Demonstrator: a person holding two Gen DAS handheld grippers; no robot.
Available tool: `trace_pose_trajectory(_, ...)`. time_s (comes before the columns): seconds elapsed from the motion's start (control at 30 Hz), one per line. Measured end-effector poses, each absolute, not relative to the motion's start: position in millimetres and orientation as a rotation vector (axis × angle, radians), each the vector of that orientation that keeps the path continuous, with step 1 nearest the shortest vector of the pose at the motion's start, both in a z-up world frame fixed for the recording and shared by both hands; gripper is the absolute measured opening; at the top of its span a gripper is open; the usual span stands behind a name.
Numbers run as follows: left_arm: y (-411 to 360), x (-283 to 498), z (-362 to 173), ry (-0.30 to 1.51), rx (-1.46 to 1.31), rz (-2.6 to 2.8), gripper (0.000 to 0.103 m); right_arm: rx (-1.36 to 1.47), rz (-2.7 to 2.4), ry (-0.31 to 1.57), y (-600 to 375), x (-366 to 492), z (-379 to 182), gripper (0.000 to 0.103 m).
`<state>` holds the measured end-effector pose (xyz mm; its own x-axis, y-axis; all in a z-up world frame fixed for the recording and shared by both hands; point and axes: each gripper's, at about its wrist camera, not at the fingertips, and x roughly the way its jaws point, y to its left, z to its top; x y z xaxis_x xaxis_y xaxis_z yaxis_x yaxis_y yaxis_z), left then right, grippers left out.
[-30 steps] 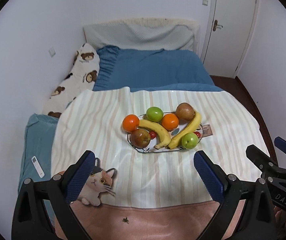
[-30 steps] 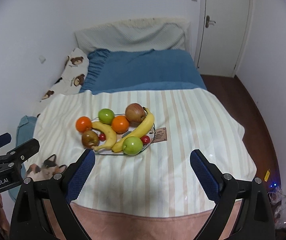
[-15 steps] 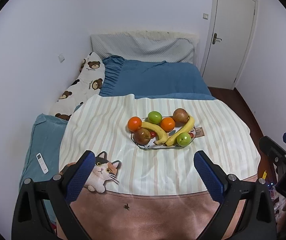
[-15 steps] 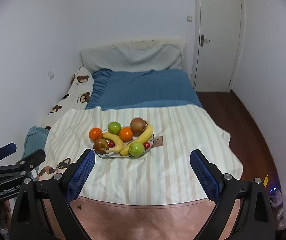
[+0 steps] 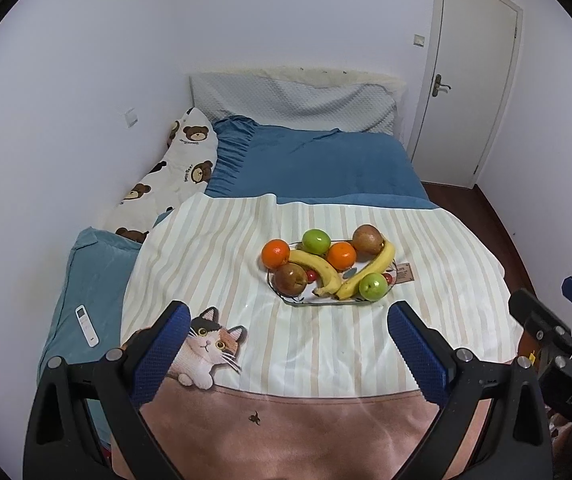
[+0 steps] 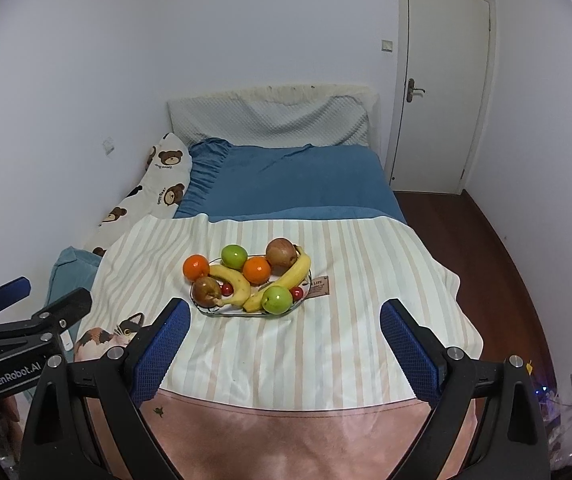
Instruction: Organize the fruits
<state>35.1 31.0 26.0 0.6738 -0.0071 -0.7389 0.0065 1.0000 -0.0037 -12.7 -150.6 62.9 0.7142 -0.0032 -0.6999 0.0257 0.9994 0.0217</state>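
Left tool (image 5: pixel 288 354) and right tool (image 6: pixel 282 350): both level, side by side over bed's near edge, jaws spread wide, nothing held.

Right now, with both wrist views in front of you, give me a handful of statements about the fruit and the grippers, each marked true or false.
1. Both bananas lie on the glass plate. True.
2. The left gripper is shut on an orange. False: it is open and holds nothing.
3. Two green apples are on the plate. True.
4. The right gripper touches the plate. False: it is open, well short of it.
5. The remote lies among the fruit. False: it lies on the blue cushion, off to the side.
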Motion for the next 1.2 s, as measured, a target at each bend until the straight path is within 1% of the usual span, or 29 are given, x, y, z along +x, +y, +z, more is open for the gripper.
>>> trace_pose_trajectory(0.1,28.1,44.5,18.8,0.832,0.006,0.001,0.101,0.038,-0.011,0.793,-150.8,-2.7,52.3,0.101)
trace_pose_trajectory(0.13,27.3,47.1,17.0,0.830,0.005,0.006,0.103,0.039,-0.010,0.795,-150.6,0.5,49.0,0.101)
trace_pose_trajectory(0.3,24.6,63.8,5.4,0.821,0.002,0.028,0.103,0.029,-0.028,0.785,-150.4,20.2,35.1,0.102)
trace_pose_trajectory(0.7,23.9,103.5,-31.5,0.868,0.016,0.067,0.103,0.046,-0.046,0.811,-150.9,73.7,-4.6,0.103)
trace_pose_trajectory(0.9,25.3,116.5,-41.4,0.888,0.007,0.078,0.103,0.038,-0.050,0.839,-149.5,90.7,-21.6,0.103)
trace_pose_trajectory(1.2,24.7,123.0,-46.2,0.896,0.006,0.074,0.103,0.028,-0.055,0.857,-150.3,98.8,-31.1,0.103)
